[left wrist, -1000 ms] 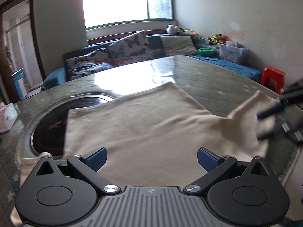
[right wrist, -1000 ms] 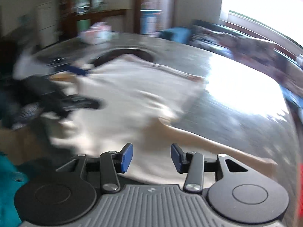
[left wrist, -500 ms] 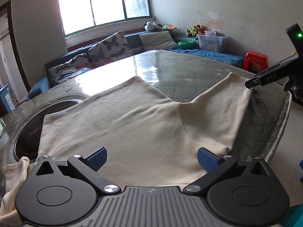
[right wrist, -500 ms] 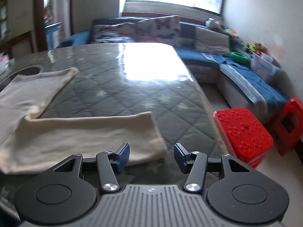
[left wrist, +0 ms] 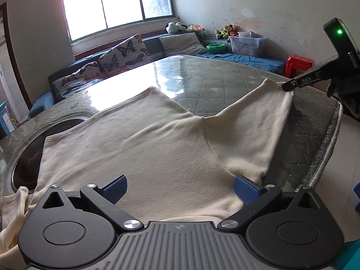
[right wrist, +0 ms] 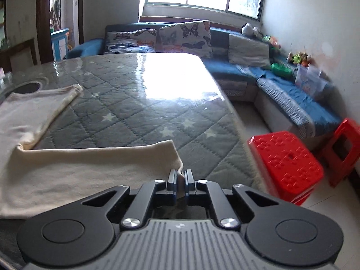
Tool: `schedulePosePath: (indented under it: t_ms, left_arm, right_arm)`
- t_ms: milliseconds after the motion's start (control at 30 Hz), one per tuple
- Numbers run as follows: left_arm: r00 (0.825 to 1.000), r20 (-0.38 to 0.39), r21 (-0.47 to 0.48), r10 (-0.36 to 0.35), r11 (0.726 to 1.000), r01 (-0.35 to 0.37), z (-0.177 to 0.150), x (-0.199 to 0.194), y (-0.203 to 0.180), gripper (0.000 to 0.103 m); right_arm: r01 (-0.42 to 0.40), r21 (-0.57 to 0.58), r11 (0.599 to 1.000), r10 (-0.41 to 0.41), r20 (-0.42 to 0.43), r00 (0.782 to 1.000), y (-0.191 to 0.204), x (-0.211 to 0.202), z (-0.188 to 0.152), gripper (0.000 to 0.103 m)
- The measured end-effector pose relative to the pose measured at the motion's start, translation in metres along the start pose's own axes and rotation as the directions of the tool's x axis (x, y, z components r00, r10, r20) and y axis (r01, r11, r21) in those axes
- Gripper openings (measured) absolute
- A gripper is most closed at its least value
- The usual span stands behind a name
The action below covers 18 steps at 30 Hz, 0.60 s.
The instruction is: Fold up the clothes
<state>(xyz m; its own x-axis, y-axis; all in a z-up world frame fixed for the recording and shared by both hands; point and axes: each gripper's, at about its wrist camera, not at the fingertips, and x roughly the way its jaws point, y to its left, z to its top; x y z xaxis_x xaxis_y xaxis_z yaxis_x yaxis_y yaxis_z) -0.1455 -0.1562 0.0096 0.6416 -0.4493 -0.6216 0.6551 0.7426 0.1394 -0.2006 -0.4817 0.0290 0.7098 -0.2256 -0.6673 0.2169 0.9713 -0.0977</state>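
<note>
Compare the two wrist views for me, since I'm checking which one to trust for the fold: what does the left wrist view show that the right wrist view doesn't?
Only the left wrist view shows the open left gripper, the cream garment's broad body, and the right gripper pinching the sleeve end from outside. Only the right wrist view shows the right gripper shut on that sleeve end up close, plus the near red stool. Both show the quilted table, the butterfly pillows and the window.

Far half of quilted table (right wrist: 139, 103) bare, open for passing. Red stools (right wrist: 285, 164) stand just off its right edge; sofa (right wrist: 281, 94) lines the wall beyond.
</note>
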Motion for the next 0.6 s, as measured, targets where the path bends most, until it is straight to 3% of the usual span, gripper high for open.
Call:
schedulePosePath:
  t_ms: [233, 367, 500, 533, 600]
  left_arm:
    - [1.0, -0.003, -0.003, -0.028, 1.0, 0.028, 0.004, 0.008, -0.006, 0.103]
    - [1.0, 0.0, -0.019, -0.031, 0.999, 0.031, 0.005, 0.006, 0.0, 0.103]
    - [1.0, 0.028, -0.055, -0.003, 0.998, 0.005, 0.004, -0.008, 0.02, 0.103]
    - [0.999, 0.031, -0.075, 0.013, 0.997, -0.011, 0.003, -0.012, 0.028, 0.103]
    - [0.998, 0.03, -0.125, 0.051, 0.991, -0.047, 0.001, -0.019, 0.046, 0.103]
  right_arm:
    - [0.075, -0.038, 0.996, -0.075, 0.014, 0.997, -0.007, 0.008, 0.009, 0.005]
    - [0.067, -0.048, 0.997, -0.067, -0.006, 0.998, -0.007, 0.017, 0.008, 0.007]
    - [0.049, -0.053, 0.997, -0.049, 0.008, 0.999, -0.002, 0.011, 0.013, 0.024]
    - [0.028, -0.067, 0.997, -0.027, 0.023, 0.999, 0.005, 0.006, 0.016, 0.034]
    - [-0.015, -0.094, 0.995, 0.019, 0.046, 0.999, 0.018, -0.002, 0.02, 0.045]
